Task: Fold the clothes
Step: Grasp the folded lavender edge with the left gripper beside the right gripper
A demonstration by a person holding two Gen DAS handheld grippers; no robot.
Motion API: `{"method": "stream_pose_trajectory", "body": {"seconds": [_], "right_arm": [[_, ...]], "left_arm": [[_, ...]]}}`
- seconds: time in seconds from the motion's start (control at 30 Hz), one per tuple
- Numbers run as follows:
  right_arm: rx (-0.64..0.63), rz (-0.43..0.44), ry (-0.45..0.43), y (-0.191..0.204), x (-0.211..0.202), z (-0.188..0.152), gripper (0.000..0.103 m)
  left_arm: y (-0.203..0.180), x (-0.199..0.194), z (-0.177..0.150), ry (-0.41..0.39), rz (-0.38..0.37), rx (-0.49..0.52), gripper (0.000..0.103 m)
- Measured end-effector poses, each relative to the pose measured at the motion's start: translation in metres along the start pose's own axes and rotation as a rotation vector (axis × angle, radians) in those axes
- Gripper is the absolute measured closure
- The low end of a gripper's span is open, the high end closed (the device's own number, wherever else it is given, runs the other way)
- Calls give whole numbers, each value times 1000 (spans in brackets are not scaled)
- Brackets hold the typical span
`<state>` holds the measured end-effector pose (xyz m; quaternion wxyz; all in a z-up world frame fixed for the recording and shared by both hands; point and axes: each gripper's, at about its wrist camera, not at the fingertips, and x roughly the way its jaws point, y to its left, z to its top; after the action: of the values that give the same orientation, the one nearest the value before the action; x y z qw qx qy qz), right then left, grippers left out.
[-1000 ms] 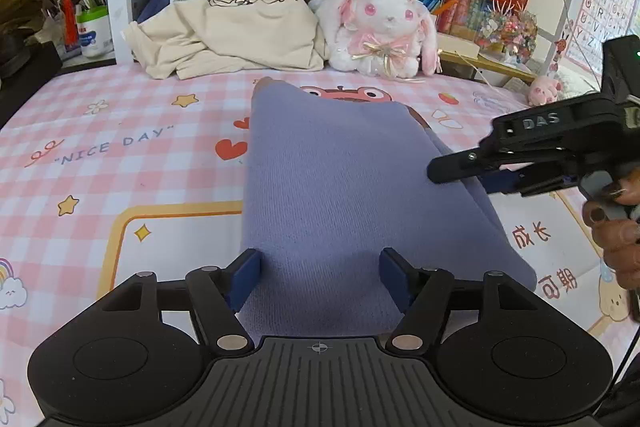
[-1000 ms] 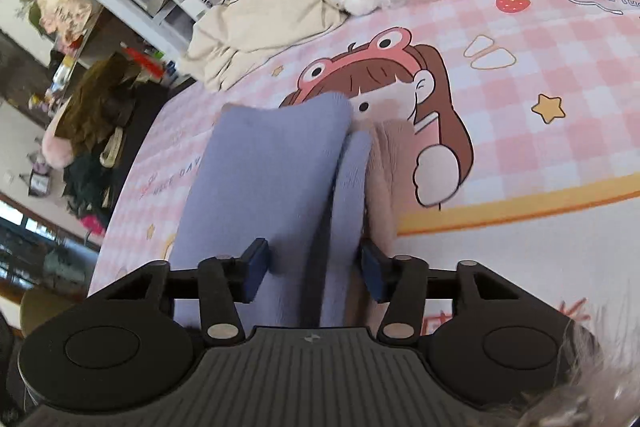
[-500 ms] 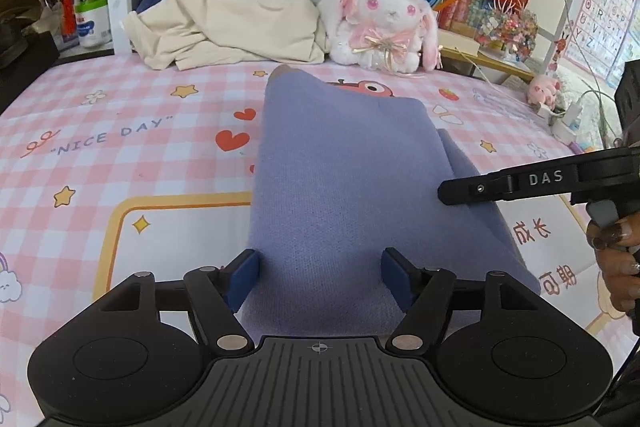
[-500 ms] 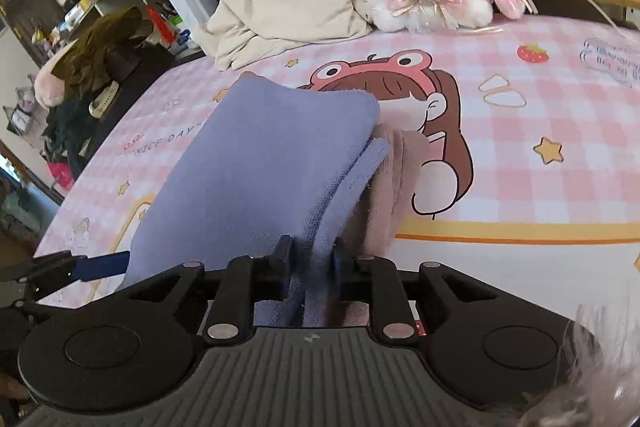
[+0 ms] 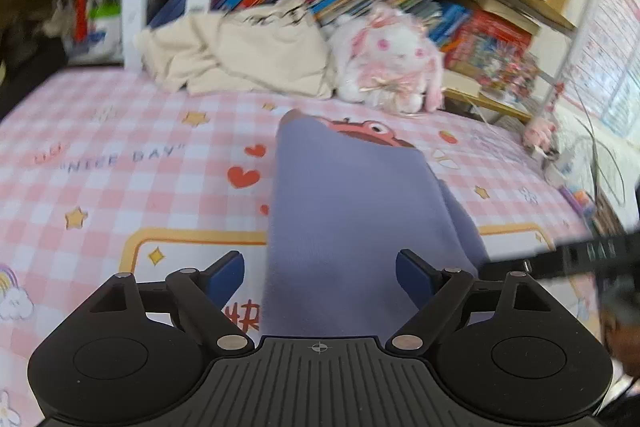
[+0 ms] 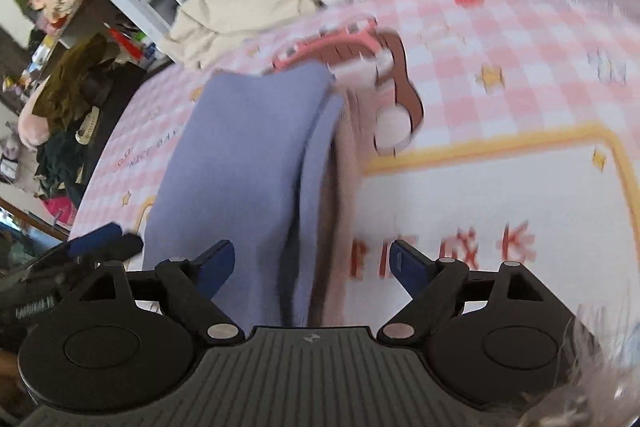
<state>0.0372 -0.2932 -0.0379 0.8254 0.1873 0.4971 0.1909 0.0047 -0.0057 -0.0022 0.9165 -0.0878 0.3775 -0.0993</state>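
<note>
Pink checked cartoon-print table cover (image 5: 120, 187) serves as the flat folding surface. Lying along its middle, the lavender-blue knit garment folded into a long strip (image 5: 344, 227) has stacked layers showing at its right edge in the right view (image 6: 316, 179), with a dusty-pink layer under them; likely laid lengthwise so the near end can be taken for the next fold. Cream crumpled cloth (image 5: 248, 55) and white-pink plush rabbit (image 5: 392, 63) sit at the far edge by the bookshelf, well apart from the work. Left gripper (image 5: 320, 273) is spread wide, holding nothing, straddling the strip's near end. Right gripper (image 6: 312, 265) is likewise released, over the layered edge. Both frames blurred.
</note>
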Motion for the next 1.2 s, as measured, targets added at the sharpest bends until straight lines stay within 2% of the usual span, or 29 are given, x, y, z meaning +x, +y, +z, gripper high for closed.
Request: {"method": "stream_pose_trajectory", "body": {"seconds": [0.1, 0.3, 0.43, 0.47, 0.5, 0.57, 0.63, 0.73, 0.8, 0.87, 0.93, 1.0, 1.13, 1.2], "right_arm": [[56, 18, 36, -6, 4, -6, 19], [157, 35, 48, -13, 7, -14, 19], [163, 39, 34, -7, 11, -14, 21], [162, 43, 33, -5, 13, -14, 24], [160, 50, 33, -3, 15, -14, 31], [151, 40, 23, 2, 19, -13, 34], [129, 13, 12, 8, 21, -12, 43], [77, -15, -4, 15, 21, -14, 56], [-22, -45, -35, 26, 17, -17, 67], [-158, -88, -76, 41, 11, -21, 71], [-272, -124, -105, 55, 6, -26, 73], [-282, -133, -86, 54, 5, -27, 73], [-169, -75, -24, 36, 2, -21, 72], [-110, -58, 4, 26, 3, -19, 67]], "left_arm": [[13, 13, 5, 63, -28, -68, 18], [40, 40, 2, 176, -143, -198, 19], [51, 52, -3, 210, -235, -279, 19], [51, 54, -3, 207, -245, -282, 19], [52, 55, -2, 204, -254, -285, 21], [51, 58, -2, 206, -272, -297, 22], [48, 59, -1, 207, -266, -288, 23], [44, 56, -2, 205, -237, -258, 34], [41, 50, -3, 190, -221, -247, 44], [32, 41, -2, 168, -195, -190, 51], [21, 32, -2, 147, -172, -121, 53], [20, 30, -2, 160, -176, -108, 53], [32, 33, -6, 216, -213, -182, 48], [37, 37, -9, 239, -225, -218, 44]]}}
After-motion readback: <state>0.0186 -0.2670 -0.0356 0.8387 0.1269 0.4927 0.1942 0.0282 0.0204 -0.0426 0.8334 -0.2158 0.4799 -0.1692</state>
